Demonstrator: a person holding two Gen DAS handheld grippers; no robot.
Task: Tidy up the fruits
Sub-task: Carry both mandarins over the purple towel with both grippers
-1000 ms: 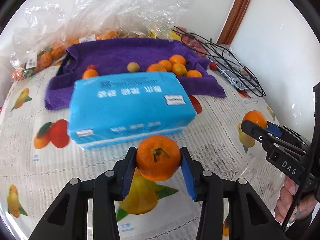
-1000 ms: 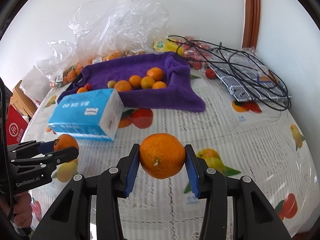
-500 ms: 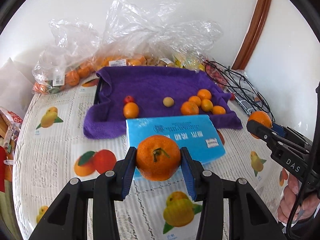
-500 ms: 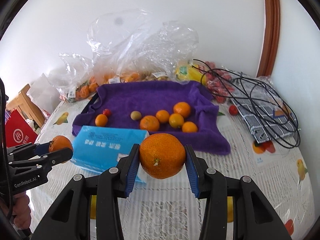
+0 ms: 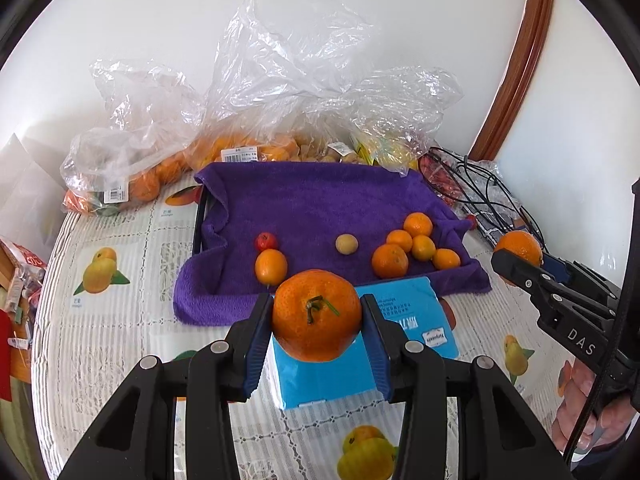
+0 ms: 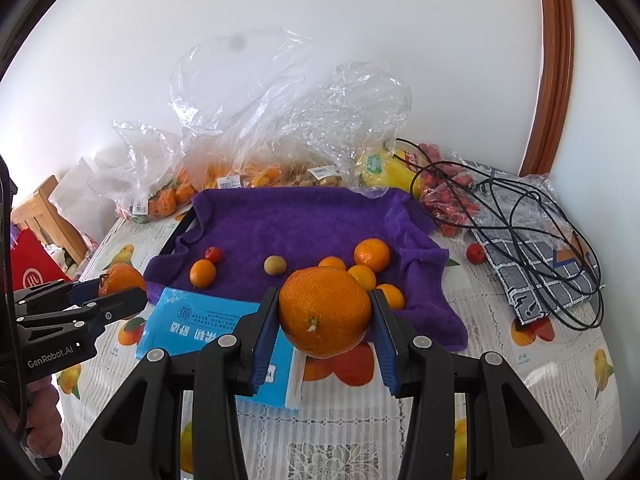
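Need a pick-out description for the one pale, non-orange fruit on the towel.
Find the purple towel in the middle of the table, in front of the plastic bags. Near its centre a small round fruit lies alone, between the red fruit and the orange cluster. It is the only dull yellow-tan one.

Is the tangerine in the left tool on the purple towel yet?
Not yet. The left tool holds the tangerine above the blue pack, short of the purple towel.

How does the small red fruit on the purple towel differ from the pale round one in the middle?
The red fruit is glossy red; the pale fruit is dull yellowish-tan. The red fruit touches an orange; the pale fruit lies alone. Both are small, round and rest on the purple towel.
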